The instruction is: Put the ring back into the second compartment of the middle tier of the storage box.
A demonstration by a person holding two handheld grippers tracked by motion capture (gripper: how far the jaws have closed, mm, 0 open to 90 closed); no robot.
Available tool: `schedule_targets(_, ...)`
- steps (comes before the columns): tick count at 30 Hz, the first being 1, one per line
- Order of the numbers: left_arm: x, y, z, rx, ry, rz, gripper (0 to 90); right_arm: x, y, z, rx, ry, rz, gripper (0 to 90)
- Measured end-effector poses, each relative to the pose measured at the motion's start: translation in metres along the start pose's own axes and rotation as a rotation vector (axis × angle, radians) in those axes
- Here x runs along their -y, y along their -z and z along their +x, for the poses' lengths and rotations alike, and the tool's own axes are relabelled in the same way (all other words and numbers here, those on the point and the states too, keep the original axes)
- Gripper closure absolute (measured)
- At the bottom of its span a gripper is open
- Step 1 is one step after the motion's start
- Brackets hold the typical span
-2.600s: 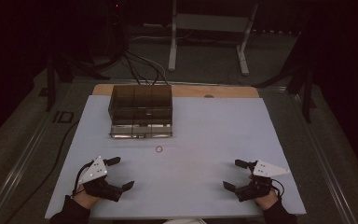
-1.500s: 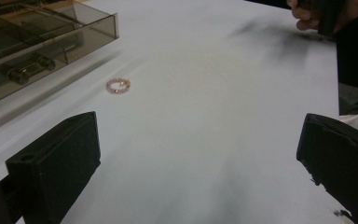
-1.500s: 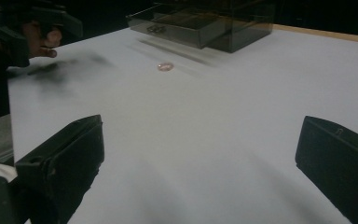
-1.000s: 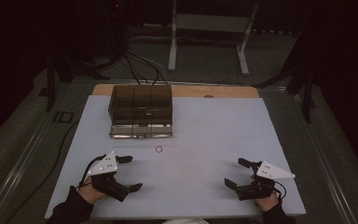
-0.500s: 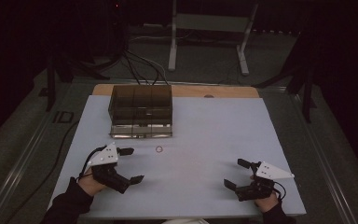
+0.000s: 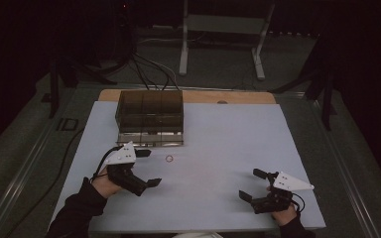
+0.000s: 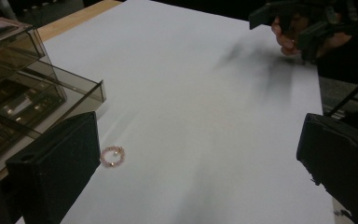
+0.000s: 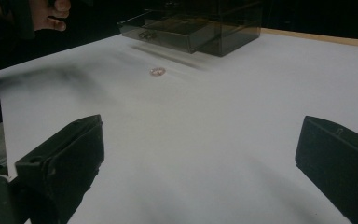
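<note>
A small pink beaded ring point(image 6: 169, 158) lies on the white table, just in front of a smoky clear drawer box point(image 6: 150, 115) whose bottom drawer point(image 6: 150, 139) is pulled out. My left gripper point(image 6: 148, 168) hovers open just left of the ring, jaws wide apart. In the left gripper view the ring point(image 7: 112, 155) lies beside the left jaw, with the open drawer point(image 7: 51, 93) behind it. My right gripper point(image 6: 252, 184) stands open near the table's front right, with nothing between its jaws. The right gripper view has the ring point(image 8: 157, 71) far ahead, before the drawer box point(image 8: 200, 23).
The white table top point(image 6: 228, 144) has a wooden strip point(image 6: 238, 97) along its far edge. Cables point(image 6: 149, 69) and a metal stand point(image 6: 223, 29) sit on the floor beyond. A cable point(image 6: 54, 168) trails off the table's left side.
My left gripper has moved forward and to the right, toward the ring, staying open. The right gripper has barely shifted.
</note>
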State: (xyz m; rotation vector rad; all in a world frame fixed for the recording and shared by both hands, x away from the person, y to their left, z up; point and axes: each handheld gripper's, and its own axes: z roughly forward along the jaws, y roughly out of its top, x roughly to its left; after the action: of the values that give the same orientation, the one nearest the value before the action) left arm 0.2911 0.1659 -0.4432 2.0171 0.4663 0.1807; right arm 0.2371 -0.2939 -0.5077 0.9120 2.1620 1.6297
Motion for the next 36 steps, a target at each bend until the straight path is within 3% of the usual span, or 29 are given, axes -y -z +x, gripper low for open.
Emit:
schedule_targets(10, -0.007, -0.015, 0.009, 0.005, 0.027, -0.002, 0.9, 0.0, 0.0, 0.0, -0.005, -0.003, -0.006, 1.0)
schedule_targets(19, -0.013, -0.034, 0.015, -0.017, 0.047, 0.015, 0.9, 0.0, 0.0, 0.0, -0.002, -0.004, -0.001, 1.0)
schedule_targets(26, -0.013, -0.05, 0.018, -0.059, 0.07, 0.035, 2.8, 0.0, 0.001, -0.001, -0.005, -0.005, -0.003, 1.0)
schedule_targets(28, -0.011, -0.054, 0.018, -0.048, 0.079, 0.046, 2.8, 0.0, 0.001, -0.001, -0.008, -0.009, -0.008, 1.0)
schedule_targets(36, -0.006, -0.066, 0.017, -0.12, 0.085, 0.069, 6.1, 0.001, 0.001, -0.001, -0.008, -0.01, -0.003, 1.0)
